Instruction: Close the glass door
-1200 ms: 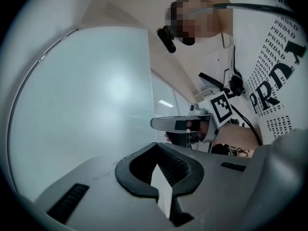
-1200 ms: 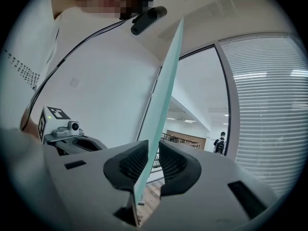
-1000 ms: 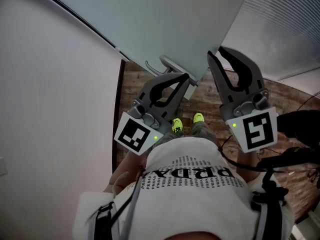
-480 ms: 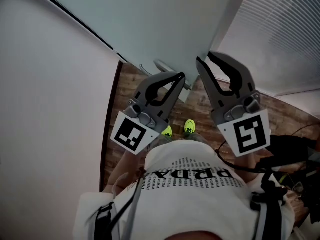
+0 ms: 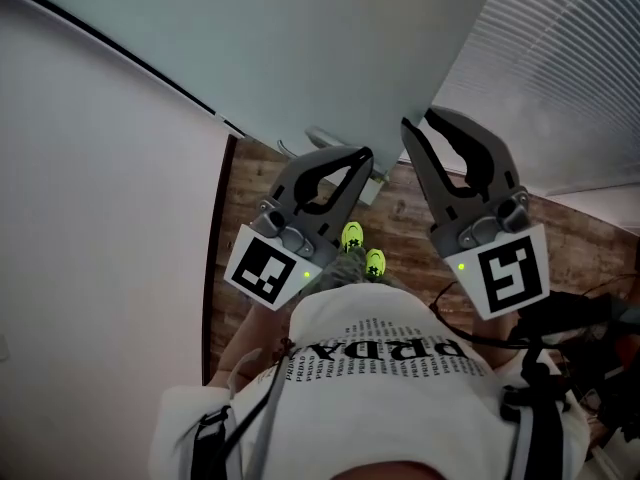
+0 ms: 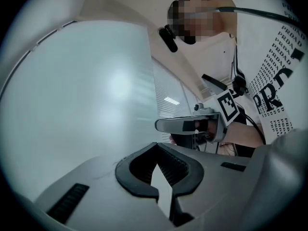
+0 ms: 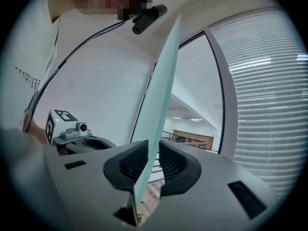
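Note:
The frosted glass door (image 5: 300,38) fills the top of the head view, with its metal handle (image 5: 322,136) near the lower edge. My right gripper (image 5: 418,123) straddles the door's free edge. In the right gripper view the pale green pane (image 7: 163,95) runs straight between the jaws of that gripper (image 7: 149,146), which are shut on it. My left gripper (image 5: 360,155) is shut on nothing, its tips by the handle. In the left gripper view this gripper (image 6: 158,146) faces the door's broad face (image 6: 86,90).
A white wall (image 5: 100,218) stands close on the left, and window blinds (image 5: 560,68) on the right. Below lie a wooden floor (image 5: 400,208), the person's yellow shoes (image 5: 360,253) and dark cables (image 5: 590,318) at the right.
The door's lower corner and handle have shifted up and left in the head view. Both grippers went with it, and the person's feet stepped forward.

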Tool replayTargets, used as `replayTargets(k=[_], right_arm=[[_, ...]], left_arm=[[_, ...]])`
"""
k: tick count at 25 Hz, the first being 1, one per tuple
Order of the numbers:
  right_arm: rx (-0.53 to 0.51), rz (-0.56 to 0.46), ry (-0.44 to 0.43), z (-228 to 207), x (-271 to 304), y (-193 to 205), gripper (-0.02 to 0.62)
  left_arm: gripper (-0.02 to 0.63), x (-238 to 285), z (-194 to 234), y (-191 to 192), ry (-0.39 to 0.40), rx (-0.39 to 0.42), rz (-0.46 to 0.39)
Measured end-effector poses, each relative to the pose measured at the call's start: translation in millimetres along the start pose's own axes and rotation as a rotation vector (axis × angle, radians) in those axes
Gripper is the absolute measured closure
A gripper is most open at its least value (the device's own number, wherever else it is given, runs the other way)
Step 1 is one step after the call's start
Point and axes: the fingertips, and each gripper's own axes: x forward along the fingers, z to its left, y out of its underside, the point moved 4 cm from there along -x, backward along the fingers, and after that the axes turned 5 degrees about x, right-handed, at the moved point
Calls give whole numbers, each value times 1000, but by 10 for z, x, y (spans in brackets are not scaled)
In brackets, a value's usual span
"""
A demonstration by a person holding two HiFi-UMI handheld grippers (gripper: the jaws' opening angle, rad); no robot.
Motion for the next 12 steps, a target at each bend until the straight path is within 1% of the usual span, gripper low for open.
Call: replayTargets(k=[4, 8, 12], right_arm=[[27, 13, 15, -9, -13, 81, 540], [42, 15, 30, -34, -22, 147, 540], [32, 27, 11, -20, -10, 159, 540]], left_arm=[[609, 6, -36, 36, 7, -26, 2], [609, 4, -66, 83, 37, -13, 26], [609, -36, -67, 91, 23, -27, 32]])
